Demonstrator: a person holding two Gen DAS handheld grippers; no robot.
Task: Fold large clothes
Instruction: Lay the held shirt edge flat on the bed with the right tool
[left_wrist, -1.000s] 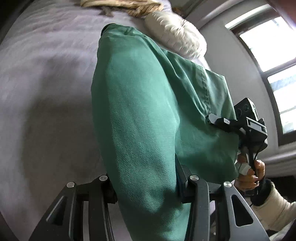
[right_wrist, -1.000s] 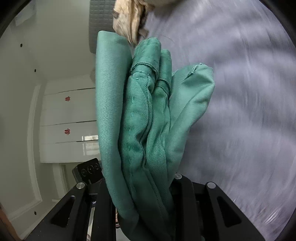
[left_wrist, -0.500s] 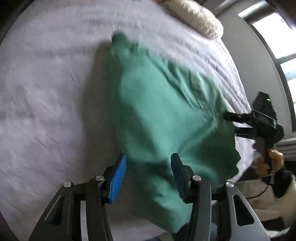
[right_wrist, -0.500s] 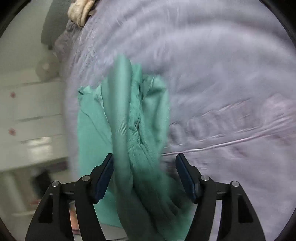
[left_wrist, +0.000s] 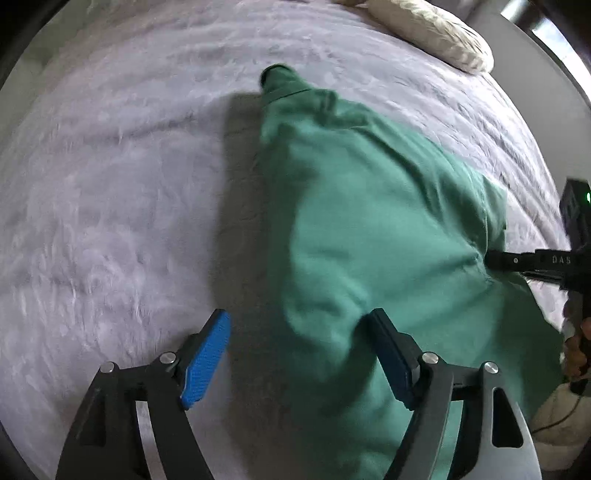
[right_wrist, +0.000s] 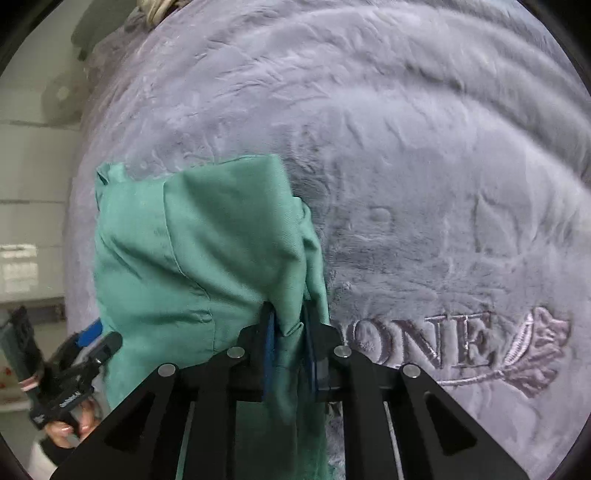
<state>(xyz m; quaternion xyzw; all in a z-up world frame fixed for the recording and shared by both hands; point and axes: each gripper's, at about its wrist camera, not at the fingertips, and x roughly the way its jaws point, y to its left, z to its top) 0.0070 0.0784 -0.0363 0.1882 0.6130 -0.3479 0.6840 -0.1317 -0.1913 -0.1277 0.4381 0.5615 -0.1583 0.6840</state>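
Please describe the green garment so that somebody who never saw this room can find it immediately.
Look at the large bed with the plush lilac-grey blanket. On its near part lies the green garment, a folded twill cloth. It is the only green thing there; the cream pillow lies apart, at the far end.

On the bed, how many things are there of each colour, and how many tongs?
Green: 1, the green garment, spread over the bed.
Grey-lilac: 1, the fuzzy blanket covering the bed.
Cream: 1, the pillow at the far end.
Black tongs with blue pads: 2, the left tongs, opening beside the garment, and the right tongs, closing on its edge.
Total: 5
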